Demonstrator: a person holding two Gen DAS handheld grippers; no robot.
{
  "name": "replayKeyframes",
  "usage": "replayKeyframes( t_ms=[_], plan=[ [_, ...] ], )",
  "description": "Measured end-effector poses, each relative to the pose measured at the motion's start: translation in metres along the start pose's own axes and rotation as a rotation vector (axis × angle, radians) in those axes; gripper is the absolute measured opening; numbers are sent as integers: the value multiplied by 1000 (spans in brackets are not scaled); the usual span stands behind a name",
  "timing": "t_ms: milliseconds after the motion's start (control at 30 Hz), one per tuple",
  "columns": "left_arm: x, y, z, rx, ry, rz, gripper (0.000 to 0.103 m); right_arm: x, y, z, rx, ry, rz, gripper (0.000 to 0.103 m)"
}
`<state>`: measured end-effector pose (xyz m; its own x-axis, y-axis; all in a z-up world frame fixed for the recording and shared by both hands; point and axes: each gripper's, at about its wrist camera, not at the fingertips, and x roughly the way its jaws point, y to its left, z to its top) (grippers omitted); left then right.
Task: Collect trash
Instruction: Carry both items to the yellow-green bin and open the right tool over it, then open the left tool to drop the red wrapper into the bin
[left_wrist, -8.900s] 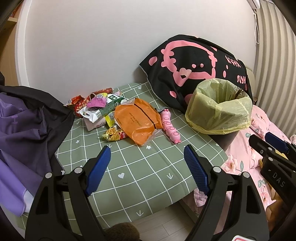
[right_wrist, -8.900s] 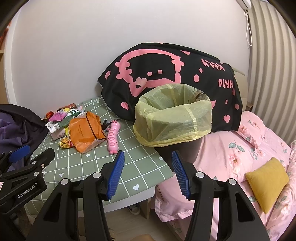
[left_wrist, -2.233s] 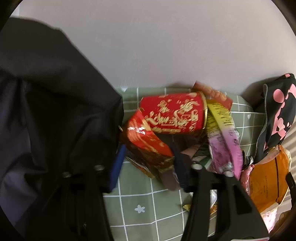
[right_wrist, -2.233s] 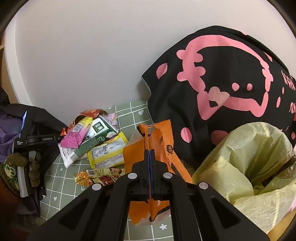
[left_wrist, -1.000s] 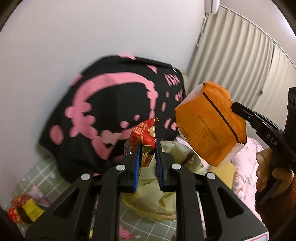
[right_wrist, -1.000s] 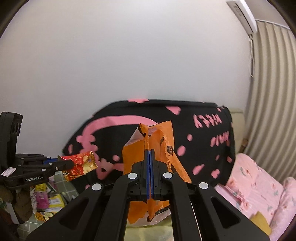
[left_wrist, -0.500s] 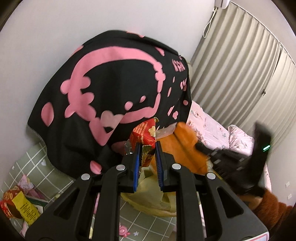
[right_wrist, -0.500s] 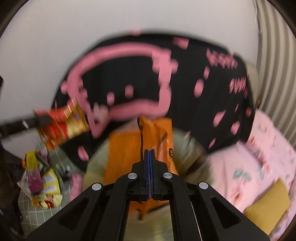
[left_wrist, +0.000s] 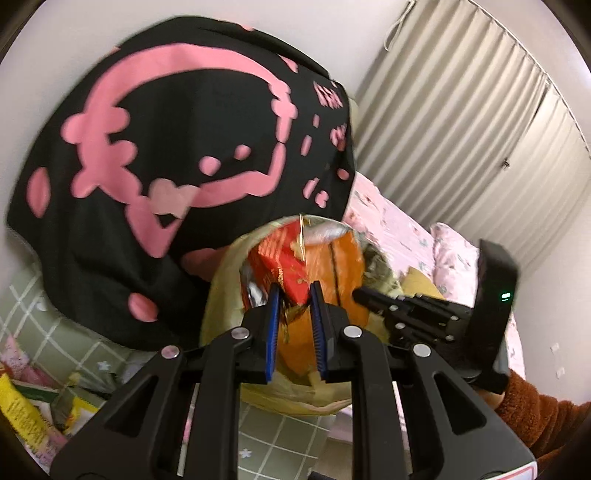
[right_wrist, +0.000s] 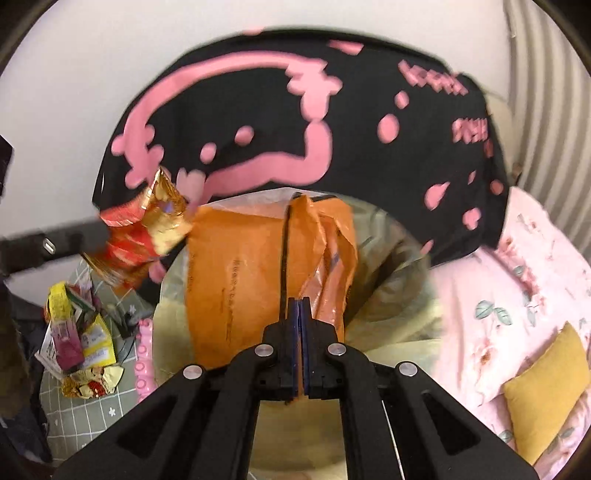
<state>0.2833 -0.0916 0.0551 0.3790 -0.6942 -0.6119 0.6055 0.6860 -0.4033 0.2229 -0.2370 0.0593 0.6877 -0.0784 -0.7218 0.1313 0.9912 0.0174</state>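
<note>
Bedroom corner, plain white wall (left_wrist: 110, 26) behind, pleated pale curtains (left_wrist: 461, 122) along the right side. Bed with pink floral sheet (right_wrist: 517, 280) below the curtains; mustard-yellow cushion (right_wrist: 543, 384) lying on it toward the right edge. Large black pillow with pink cartoon print (left_wrist: 177, 147) propped upright against the wall. Table under a green checked cloth (right_wrist: 81, 417) at the left; beside its far edge, loose wrappers in a heap: yellow packet (right_wrist: 61, 299), magenta sachet (right_wrist: 68, 341), red-and-gold foil wrapper (right_wrist: 92, 384). Pink tube-shaped item (right_wrist: 142, 369) on the cloth at the bin's left flank.

Bin with yellow-green liner bag (right_wrist: 388, 266) standing between table and bed, in front of the pillow, mouth open.

Right gripper (right_wrist: 299, 306): jaws clenched tight on the upper edge of an orange plastic bag (right_wrist: 240, 277), which hangs inside the mouth of the liner. Sleeve of brown fleece (left_wrist: 535, 402) visible behind that gripper in the left wrist view.

Left gripper (left_wrist: 293, 295): jaws narrowly apart, grasping a red snack packet with gold print (left_wrist: 284, 258) by its lower end; the packet is held over the bin's left rim, next to the orange bag; whether the two touch cannot be told.
</note>
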Motion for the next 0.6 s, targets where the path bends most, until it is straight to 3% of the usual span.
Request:
replayKeyframes(
  t_ms=[100, 167, 233, 433, 600],
  plan=[
    [4, -11, 1, 20, -8, -11, 14, -23, -14, 2, 52, -63, -1, 4],
    [-4, -22, 2, 69, -60, 4, 14, -35, -22, 2, 74, -92, -37, 4],
    [-6, -27, 6, 71, -67, -27, 14, -45, -31, 1, 93, -110, -68, 5],
    [61, -34, 2, 69, 111, -45, 14, -57, -58, -3, 160, -118, -124, 5],
    [126, -25, -11, 42, 255, 41, 13, -64, -71, -10, 183, -121, -146, 4]
  ],
)
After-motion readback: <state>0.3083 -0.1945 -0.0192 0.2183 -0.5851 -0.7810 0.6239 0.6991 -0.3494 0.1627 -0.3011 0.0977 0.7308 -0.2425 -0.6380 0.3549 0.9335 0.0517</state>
